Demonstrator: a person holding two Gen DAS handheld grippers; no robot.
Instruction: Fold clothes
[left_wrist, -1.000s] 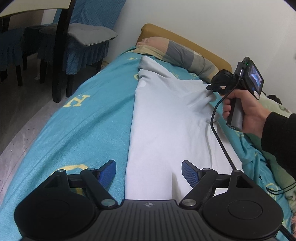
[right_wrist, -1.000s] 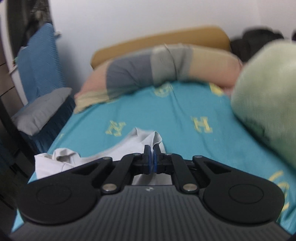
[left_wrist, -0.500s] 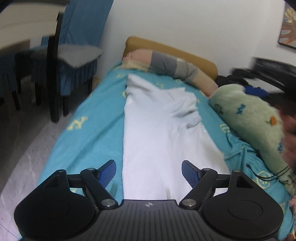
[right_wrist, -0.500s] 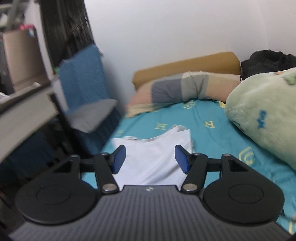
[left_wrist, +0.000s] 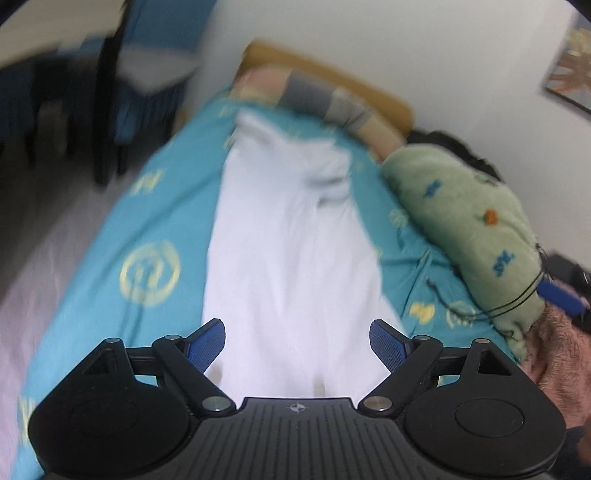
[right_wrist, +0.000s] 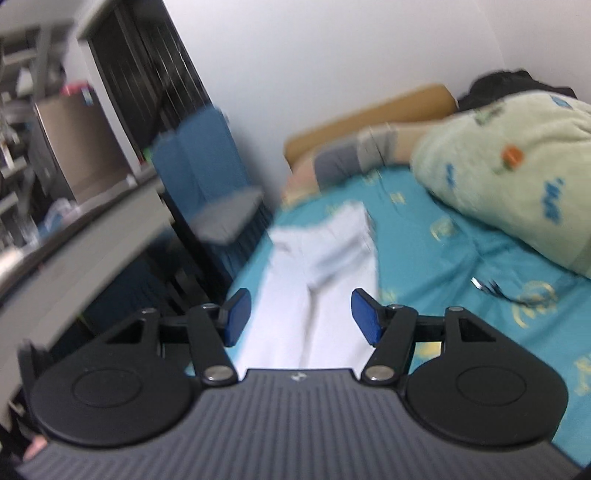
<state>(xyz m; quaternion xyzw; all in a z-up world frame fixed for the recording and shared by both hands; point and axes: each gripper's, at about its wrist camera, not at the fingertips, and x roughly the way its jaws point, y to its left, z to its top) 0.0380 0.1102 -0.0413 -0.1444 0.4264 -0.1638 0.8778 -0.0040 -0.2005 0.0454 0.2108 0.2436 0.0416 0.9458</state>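
A white garment (left_wrist: 291, 251) lies spread lengthwise down the middle of a bed covered by a turquoise sheet (left_wrist: 110, 236) with yellow letters and round emblems. The cloth forms a long, narrow band: its two long edges run fairly straight, the near end reaches under the camera, and the far end, close to the pillow (left_wrist: 321, 99), is bunched into soft folds with a small flap turned over on the right. The surface is mostly smooth, with a faint crease along its length in the right wrist view (right_wrist: 317, 266). Both pictures are blurred, so finer detail of seams or collar cannot be made out.

The left gripper (left_wrist: 297, 341) hangs above the near end of the garment with its blue pads wide apart and nothing between them; its jaws have just been opening a little further. The right gripper (right_wrist: 300, 314) is likewise above the cloth, its jaws having just been opening, parted and empty.

A pale green plush blanket (left_wrist: 469, 221) lies along the right side of the bed, apart from the garment. A blue-covered chair (right_wrist: 207, 173) stands beside the bed.
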